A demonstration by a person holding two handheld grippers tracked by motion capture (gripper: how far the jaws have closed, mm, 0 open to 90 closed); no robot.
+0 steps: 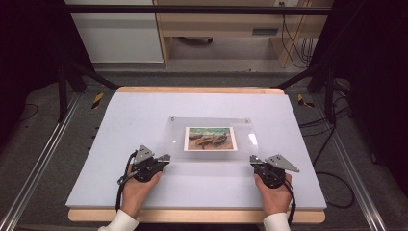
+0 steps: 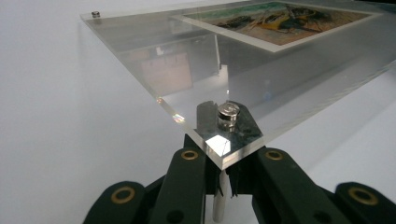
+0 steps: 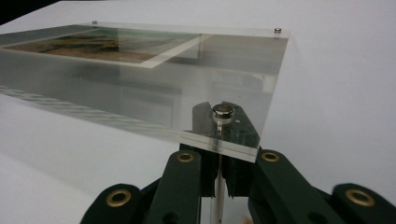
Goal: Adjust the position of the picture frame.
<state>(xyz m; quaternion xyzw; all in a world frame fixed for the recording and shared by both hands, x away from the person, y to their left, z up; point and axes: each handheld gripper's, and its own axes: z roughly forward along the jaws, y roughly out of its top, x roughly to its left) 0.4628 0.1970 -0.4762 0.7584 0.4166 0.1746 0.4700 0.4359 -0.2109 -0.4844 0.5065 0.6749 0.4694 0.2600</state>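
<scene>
A clear acrylic plate [image 1: 175, 137] lies in the middle of the white board, with a painted landscape print [image 1: 210, 138] under it. My left gripper [image 1: 166, 158] is at the plate's near left corner. In the left gripper view the jaws [image 2: 220, 161] are shut on a thin metal post [image 2: 218, 198] beneath that corner, under its round silver cap [image 2: 229, 114]. My right gripper [image 1: 252, 160] is at the near right corner. There its jaws [image 3: 218, 158] are shut on the same kind of post [image 3: 216, 200] below a silver cap [image 3: 223, 113]. The print [image 2: 280, 21] [image 3: 93, 44] lies farther along the plate.
The white board [image 1: 144, 110] rests on a wooden tabletop, with open room on all sides of the plate. Small silver caps mark the far corners [image 2: 95, 14] [image 3: 278, 31]. Metal rails, black frame legs and cables [image 1: 332, 173] flank the table; a wooden cabinet stands behind.
</scene>
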